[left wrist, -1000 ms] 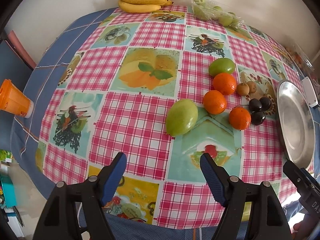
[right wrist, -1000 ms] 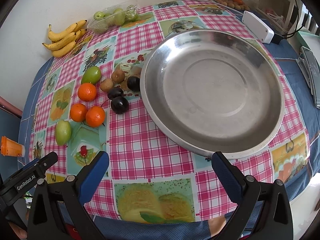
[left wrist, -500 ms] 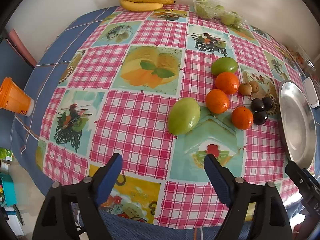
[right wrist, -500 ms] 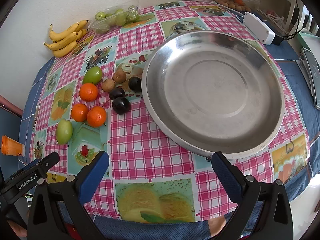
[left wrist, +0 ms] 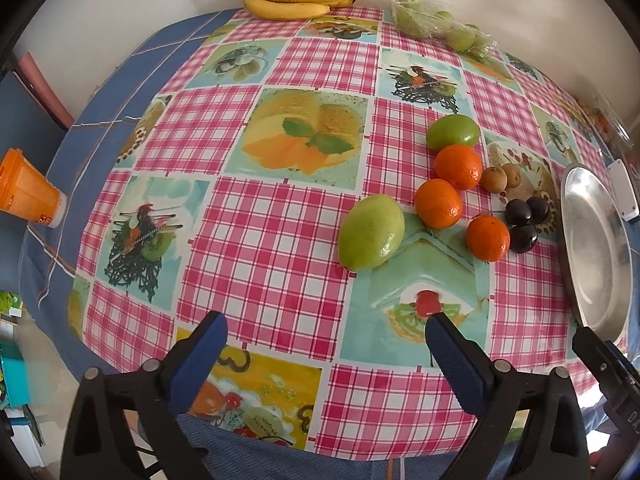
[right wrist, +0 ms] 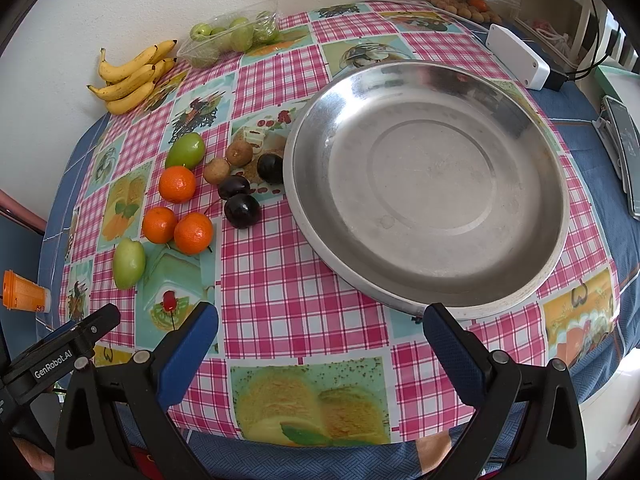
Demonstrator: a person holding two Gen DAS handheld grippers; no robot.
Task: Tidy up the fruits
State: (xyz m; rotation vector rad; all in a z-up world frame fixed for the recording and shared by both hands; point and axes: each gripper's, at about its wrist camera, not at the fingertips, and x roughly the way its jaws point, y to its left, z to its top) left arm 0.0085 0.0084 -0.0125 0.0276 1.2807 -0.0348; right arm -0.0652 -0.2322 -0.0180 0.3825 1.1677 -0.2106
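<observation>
Left gripper (left wrist: 326, 334) opening over table (left wrist: 260, 240), nothing between; right gripper (right wrist: 320, 326) spread, empty, near plate (right wrist: 560, 216); fruits (right wrist: 176, 184) loose beside plate.

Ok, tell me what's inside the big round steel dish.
Nothing lies inside the big round steel dish: only bare, scuffed metal shows. The loose oranges and dark plums sit beside it. The tablecloth under it is covered.

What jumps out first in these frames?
The big empty steel dish fills the middle of the right wrist view on the pink checked tablecloth. Just left of it lies a loose cluster of fruit: three oranges, two green fruits, dark plums and small brown fruits. Bananas lie at the table's far edge by the wall.
</observation>
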